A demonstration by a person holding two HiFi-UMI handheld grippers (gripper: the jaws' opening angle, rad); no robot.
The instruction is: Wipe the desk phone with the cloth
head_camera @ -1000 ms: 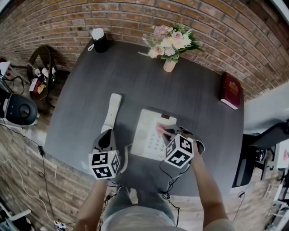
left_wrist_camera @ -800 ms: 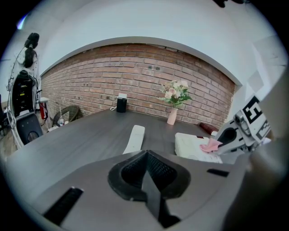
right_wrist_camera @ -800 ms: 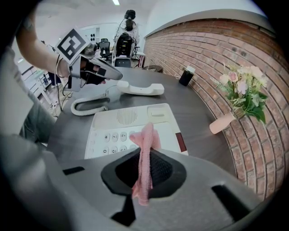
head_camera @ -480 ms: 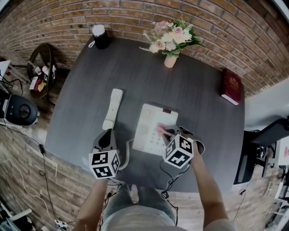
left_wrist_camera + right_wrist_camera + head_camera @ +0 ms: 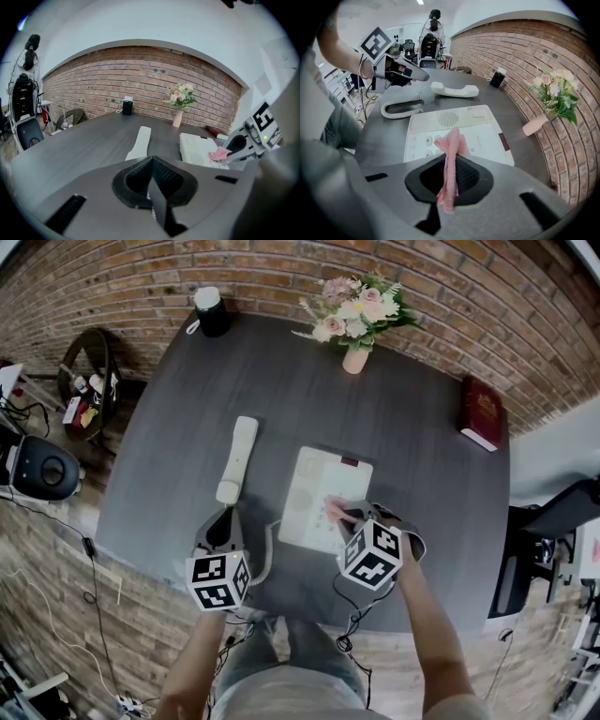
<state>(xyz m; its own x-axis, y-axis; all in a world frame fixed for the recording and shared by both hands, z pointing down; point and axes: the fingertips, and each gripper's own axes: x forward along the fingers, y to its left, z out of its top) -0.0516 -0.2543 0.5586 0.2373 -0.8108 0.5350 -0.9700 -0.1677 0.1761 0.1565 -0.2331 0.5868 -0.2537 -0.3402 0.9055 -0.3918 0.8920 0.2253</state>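
Note:
The white desk phone base (image 5: 323, 497) (image 5: 459, 126) (image 5: 199, 147) lies on the dark table, with its handset (image 5: 236, 460) (image 5: 138, 141) (image 5: 454, 89) off the cradle to the left. My right gripper (image 5: 343, 515) (image 5: 451, 161) is shut on a pink cloth (image 5: 450, 154) (image 5: 335, 511) (image 5: 218, 153), which rests on the phone's keypad near the front edge. My left gripper (image 5: 223, 517) (image 5: 152, 185) is shut with nothing in it, hovering just behind the near end of the handset. The coiled cord (image 5: 398, 106) runs between handset and base.
At the table's far edge stands a vase of flowers (image 5: 356, 320) (image 5: 553, 101). A black speaker (image 5: 208, 312) is at the far left corner, a dark red book (image 5: 480, 413) at the right edge. The table (image 5: 403, 437) is backed by a brick wall; a chair (image 5: 37, 468) sits left.
The head view has shifted slightly, so the table objects sit a little higher and to the right. Both grippers hold their places; the cloth stays on the keypad.

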